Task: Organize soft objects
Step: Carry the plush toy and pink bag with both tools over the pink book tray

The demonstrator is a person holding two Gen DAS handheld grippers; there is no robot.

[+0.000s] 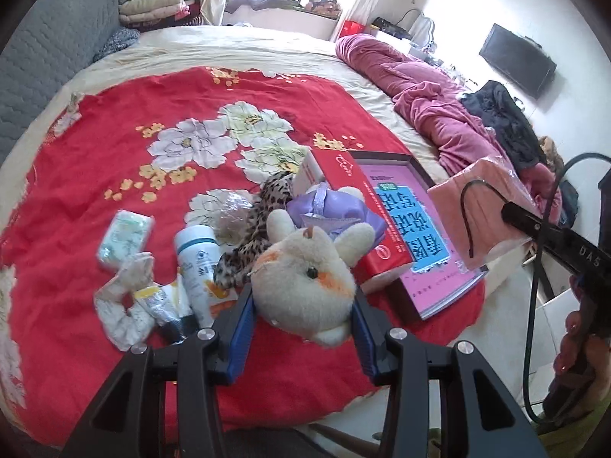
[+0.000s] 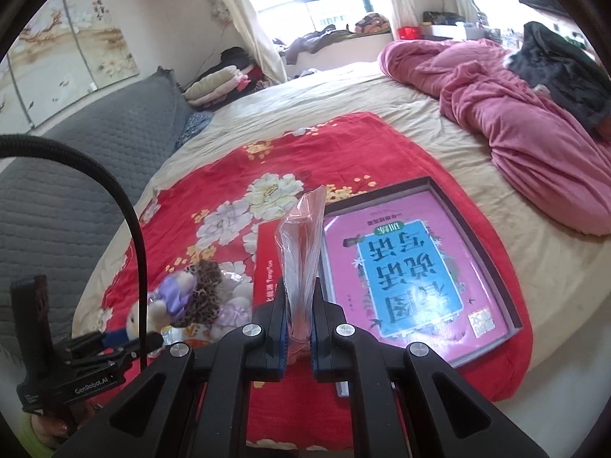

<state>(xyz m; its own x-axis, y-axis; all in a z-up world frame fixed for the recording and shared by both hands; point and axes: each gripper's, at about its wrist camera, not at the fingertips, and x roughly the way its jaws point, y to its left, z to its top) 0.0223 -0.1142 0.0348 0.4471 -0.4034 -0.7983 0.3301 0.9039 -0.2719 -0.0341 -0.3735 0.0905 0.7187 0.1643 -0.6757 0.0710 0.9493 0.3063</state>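
Note:
A cream plush toy (image 1: 305, 271) with orange patches and a purple dress sits between the blue pads of my left gripper (image 1: 302, 294), which is shut on its head just above the red floral blanket (image 1: 114, 160). In the right wrist view the same toy (image 2: 168, 297) shows at the lower left with the left gripper (image 2: 118, 337) on it. My right gripper (image 2: 299, 286) is shut on a clear plastic pack of pink face masks (image 2: 301, 244) and holds it upright above the blanket. The same pack (image 1: 458, 206) appears at the right of the left wrist view.
On the blanket lie a pink book in a dark box tray (image 2: 416, 267), a red box (image 1: 343, 179), leopard-print fabric (image 1: 263, 206), a white bottle (image 1: 196, 255), a tissue pack (image 1: 124, 236) and a white scrunchie (image 1: 118, 313). A crumpled pink duvet (image 2: 534, 122) lies at the right.

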